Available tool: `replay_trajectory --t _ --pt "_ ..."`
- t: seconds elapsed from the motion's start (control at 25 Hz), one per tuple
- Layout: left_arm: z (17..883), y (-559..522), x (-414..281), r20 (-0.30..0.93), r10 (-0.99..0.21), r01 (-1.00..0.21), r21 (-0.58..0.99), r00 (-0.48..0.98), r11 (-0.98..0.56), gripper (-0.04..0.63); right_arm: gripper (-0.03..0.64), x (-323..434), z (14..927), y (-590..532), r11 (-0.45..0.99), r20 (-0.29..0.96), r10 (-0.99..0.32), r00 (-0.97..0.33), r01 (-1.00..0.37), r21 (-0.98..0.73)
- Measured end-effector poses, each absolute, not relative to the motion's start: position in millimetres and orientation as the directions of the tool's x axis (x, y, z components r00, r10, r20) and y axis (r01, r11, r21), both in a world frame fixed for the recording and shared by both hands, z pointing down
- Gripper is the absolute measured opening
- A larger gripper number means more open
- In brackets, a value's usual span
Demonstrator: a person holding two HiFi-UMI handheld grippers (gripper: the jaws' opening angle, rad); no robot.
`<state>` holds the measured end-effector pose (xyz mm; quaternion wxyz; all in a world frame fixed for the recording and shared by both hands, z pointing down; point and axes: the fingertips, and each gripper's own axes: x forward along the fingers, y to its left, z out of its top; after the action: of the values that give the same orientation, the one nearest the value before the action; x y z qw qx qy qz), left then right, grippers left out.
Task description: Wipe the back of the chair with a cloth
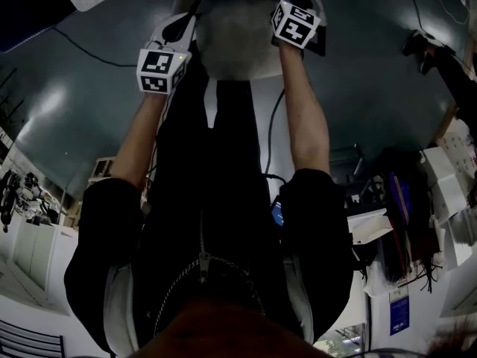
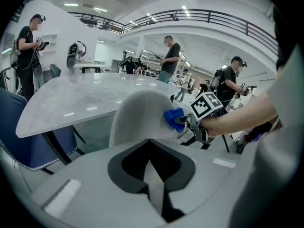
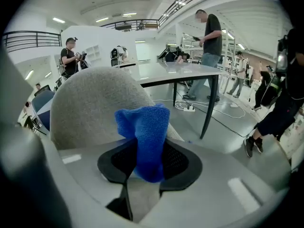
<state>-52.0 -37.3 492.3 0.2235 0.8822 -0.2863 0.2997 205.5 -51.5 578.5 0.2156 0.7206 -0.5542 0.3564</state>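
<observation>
The chair back (image 1: pixel 237 39) is a rounded grey fabric shell, seen at the top of the head view between my two grippers. My right gripper (image 3: pixel 149 167) is shut on a blue cloth (image 3: pixel 145 132), which stands up out of the jaws against the chair back (image 3: pixel 90 106). In the left gripper view the right gripper (image 2: pixel 199 115) presses the blue cloth (image 2: pixel 173 119) on the right side of the chair back (image 2: pixel 140 115). My left gripper (image 2: pixel 151 163) is at the chair's left side with its jaws together and nothing between them; whether it touches the fabric is unclear.
A white table (image 2: pixel 80 99) stands behind the chair, with a dark blue chair (image 2: pixel 23 127) at its left. Another table (image 3: pixel 180 70) on dark legs and floor cables (image 3: pixel 190 107) lie beyond. Several people stand around, one close at the right (image 3: pixel 280 94).
</observation>
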Motion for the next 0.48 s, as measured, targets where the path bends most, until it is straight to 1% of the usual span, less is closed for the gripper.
replay_trajectory --t 0.16,0.24,0.36,0.48 --pt "495.6 -34.3 -54.0 0.658 -0.360 -0.628 0.224 0.661 -0.745 0.009 0.130 210.9 576.5 -39.3 -0.324 0.740 -0.648 0.183 -0.945 -0.050" --pt "496.1 -34.4 -56.3 0.659 -0.361 -0.630 0.223 0.660 -0.744 0.009 0.130 195.9 573.8 -39.5 -0.267 0.715 -0.684 0.145 -0.962 -0.061" --pt "498.7 -33.8 -59.0 0.659 -0.366 -0.636 0.225 0.657 -0.738 0.009 0.132 148.9 578.1 -39.8 -0.071 0.718 -0.696 0.000 -0.995 -0.069" --pt "499.2 -36.1 -70.1 0.664 -0.374 -0.650 0.226 0.647 -0.725 0.009 0.132 73.7 579.1 -39.8 0.201 0.715 -0.670 -0.199 -0.976 -0.083"
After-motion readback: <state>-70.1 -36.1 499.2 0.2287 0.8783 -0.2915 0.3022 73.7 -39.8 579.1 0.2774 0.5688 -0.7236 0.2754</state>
